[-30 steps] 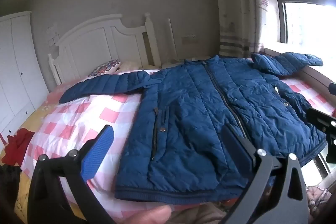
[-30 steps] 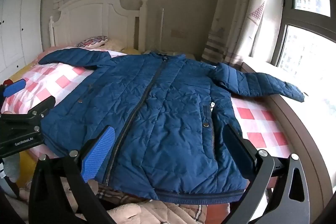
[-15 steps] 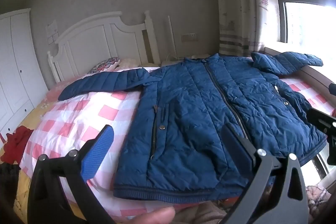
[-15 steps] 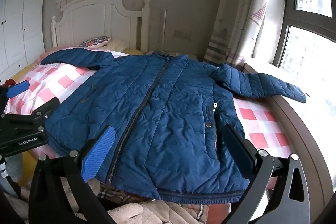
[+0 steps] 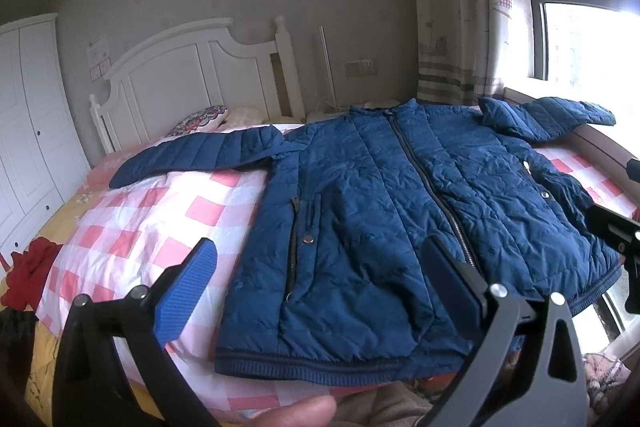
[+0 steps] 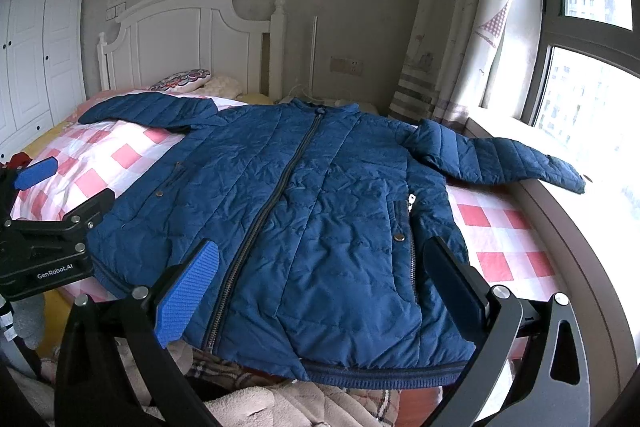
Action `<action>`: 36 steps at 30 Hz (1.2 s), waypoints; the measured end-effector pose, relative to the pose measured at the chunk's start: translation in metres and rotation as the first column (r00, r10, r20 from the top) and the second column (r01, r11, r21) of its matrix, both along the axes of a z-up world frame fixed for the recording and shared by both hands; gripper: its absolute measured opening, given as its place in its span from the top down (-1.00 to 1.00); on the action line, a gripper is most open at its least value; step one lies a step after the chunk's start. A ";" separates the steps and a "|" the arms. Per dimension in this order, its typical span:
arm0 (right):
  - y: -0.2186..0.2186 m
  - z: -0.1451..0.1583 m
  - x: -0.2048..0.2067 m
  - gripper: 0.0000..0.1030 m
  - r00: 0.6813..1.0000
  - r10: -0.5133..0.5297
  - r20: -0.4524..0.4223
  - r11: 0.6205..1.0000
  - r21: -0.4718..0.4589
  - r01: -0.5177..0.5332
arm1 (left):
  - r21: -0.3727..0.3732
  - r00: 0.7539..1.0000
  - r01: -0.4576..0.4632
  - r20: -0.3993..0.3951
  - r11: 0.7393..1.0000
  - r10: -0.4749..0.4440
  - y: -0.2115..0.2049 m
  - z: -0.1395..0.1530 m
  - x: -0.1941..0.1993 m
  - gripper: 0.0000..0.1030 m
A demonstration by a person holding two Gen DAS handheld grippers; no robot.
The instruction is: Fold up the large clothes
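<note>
Blue-padded, our left gripper and right gripper both stand spread wide with nothing between the fingers, poised above the hem of the navy jacket. We judge the folding not yet begun: it lies zipped and face up on the checked bedspread, the left sleeve stretched toward the pillow, the right sleeve reaching onto the windowsill. A red cloth lies at the bed's left edge, well apart. Nothing blocks either sleeve.
</note>
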State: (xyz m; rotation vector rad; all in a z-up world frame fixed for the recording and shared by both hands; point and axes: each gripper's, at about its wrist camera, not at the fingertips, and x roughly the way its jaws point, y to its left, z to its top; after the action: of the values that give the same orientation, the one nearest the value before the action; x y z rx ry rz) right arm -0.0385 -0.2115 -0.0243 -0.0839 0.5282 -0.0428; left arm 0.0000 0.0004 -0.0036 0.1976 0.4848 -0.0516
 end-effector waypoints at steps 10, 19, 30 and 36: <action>0.001 -0.001 0.000 -0.91 1.000 0.004 -0.003 1.000 0.004 -0.004 | -0.002 1.000 0.000 -0.004 1.000 0.000 0.001 -0.002 0.000 -0.96; 0.001 -0.001 0.000 -0.91 1.000 0.004 -0.004 1.000 0.005 -0.004 | -0.004 1.000 0.000 -0.007 1.000 0.000 0.001 -0.003 0.000 -0.96; 0.000 -0.001 0.000 -0.91 1.000 0.005 -0.005 1.000 0.008 -0.005 | -0.006 1.000 0.000 -0.011 1.000 0.000 0.002 -0.002 0.001 -0.96; 0.000 -0.001 0.000 -0.91 1.000 0.004 -0.005 1.000 0.009 -0.004 | -0.007 1.000 0.000 -0.012 1.000 0.000 0.002 -0.002 0.001 -0.96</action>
State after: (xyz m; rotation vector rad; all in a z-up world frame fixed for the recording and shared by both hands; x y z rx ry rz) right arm -0.0387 -0.2116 -0.0253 -0.0759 0.5334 -0.0361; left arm 0.0012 0.0023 -0.0057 0.1910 0.4963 -0.0545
